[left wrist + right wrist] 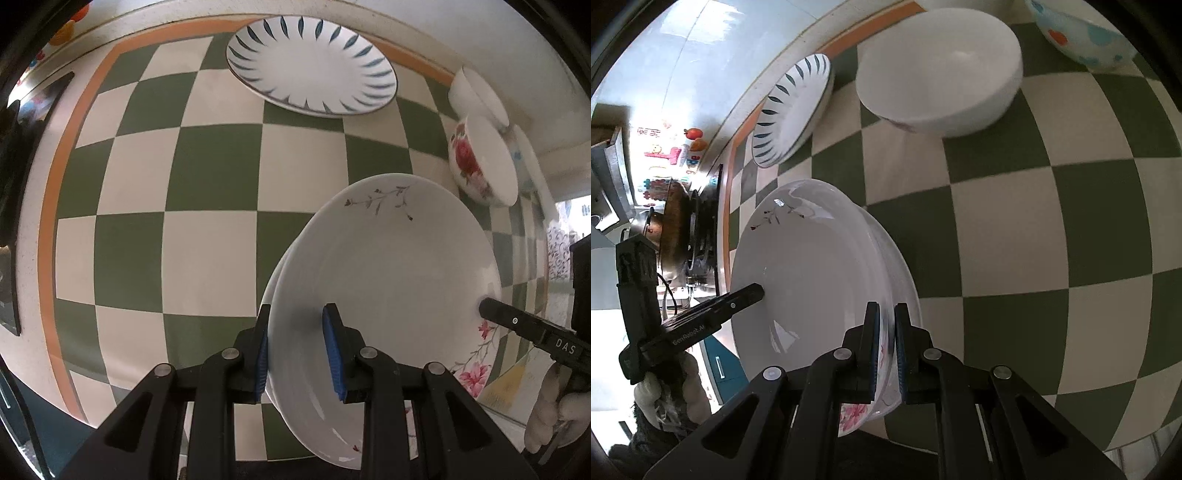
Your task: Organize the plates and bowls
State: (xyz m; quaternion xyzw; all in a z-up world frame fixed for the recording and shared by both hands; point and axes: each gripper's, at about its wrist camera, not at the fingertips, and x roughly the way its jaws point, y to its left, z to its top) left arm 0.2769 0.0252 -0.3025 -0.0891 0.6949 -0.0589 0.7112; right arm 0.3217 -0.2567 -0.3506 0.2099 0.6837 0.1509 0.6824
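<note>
While both grippers pinch opposite rims of the white floral plates (388, 280), two nested together, the stacking step looks under way. The left gripper (299, 350) clamps the near rim; the right gripper (885, 350) grips narrow on the far edge. Next comes lowering them onto the checked worktop (207, 177), short of the blue-leaf plate (314, 62) ahead.

Green-checked tablecloth (207, 177), dark wok (674, 229), colourful wall stickers (670, 153)

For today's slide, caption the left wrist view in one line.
Left gripper and right gripper hold a floral plate over the checkered cloth.
</note>
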